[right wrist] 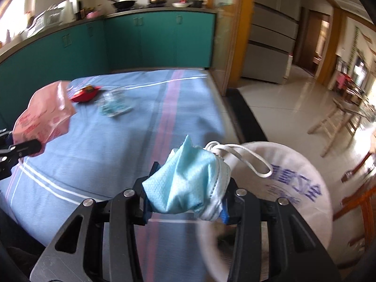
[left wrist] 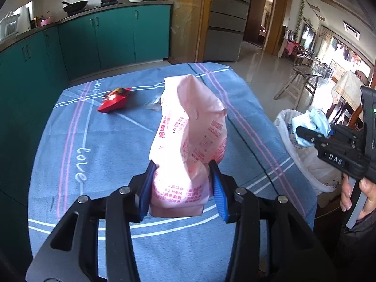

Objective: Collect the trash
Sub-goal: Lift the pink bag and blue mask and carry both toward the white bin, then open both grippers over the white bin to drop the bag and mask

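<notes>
My left gripper (left wrist: 182, 188) is shut on a pink plastic wrapper (left wrist: 188, 136) with red print and holds it upright above the blue tablecloth (left wrist: 105, 141); the wrapper also shows in the right wrist view (right wrist: 44, 119). My right gripper (right wrist: 185, 188) is shut on a crumpled blue face mask (right wrist: 188, 183) with white ear loops, at the table's right edge beside the white trash bag (right wrist: 293, 176). In the left wrist view the right gripper (left wrist: 303, 132) holds the mask (left wrist: 312, 122) over the bag (left wrist: 305, 155). A red snack wrapper (left wrist: 114, 99) and a clear plastic wrapper (right wrist: 114, 104) lie on the far part of the table.
Teal kitchen cabinets (left wrist: 94, 37) run behind and to the left of the table. A grey fridge (left wrist: 225, 28) stands beyond the far corner. Tiled floor, a wooden stool (left wrist: 293, 84) and chairs lie to the right past the trash bag.
</notes>
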### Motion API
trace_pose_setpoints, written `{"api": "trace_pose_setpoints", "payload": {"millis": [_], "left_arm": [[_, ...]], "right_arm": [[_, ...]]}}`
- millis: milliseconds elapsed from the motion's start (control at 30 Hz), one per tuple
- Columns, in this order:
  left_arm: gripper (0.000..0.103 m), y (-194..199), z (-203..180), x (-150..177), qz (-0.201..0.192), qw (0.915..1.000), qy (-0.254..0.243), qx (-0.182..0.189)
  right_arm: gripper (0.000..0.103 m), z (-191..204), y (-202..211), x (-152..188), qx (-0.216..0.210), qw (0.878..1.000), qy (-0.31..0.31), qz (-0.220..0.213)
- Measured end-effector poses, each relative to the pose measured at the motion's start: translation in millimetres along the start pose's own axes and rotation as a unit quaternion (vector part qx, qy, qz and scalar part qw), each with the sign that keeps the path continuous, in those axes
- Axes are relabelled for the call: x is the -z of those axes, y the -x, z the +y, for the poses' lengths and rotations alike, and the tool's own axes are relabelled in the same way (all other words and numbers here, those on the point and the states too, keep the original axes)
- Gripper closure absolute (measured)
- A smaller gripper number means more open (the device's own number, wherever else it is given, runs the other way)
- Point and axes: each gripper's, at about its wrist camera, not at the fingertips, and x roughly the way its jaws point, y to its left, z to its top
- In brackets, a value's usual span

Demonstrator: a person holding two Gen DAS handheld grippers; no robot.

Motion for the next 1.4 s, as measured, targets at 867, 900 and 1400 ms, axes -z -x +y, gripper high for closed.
{"api": "trace_pose_setpoints", "payload": {"millis": [867, 900, 1400], "left_arm": [[0.028, -102.9, -203.5, -28.1, 0.078, 0.9676, -0.118, 0.209], [0.026, -102.6, -195.5, -30.2, 0.076, 0.9702, -0.109, 0.202], [0.014, -114.6, 73.0, -97.1, -0.003, 0.9902, 0.067, -0.123]], "right_arm": [[0.059, -138.8, 24.8, 64.6, 0.133, 0.982, -0.131, 0.038], [0.056, -138.8, 22.1, 63.1, 0.133, 0.981, -0.132, 0.041], [0.017, -102.9, 4.7, 31.5, 0.124, 0.986, -0.108, 0.035]]}}
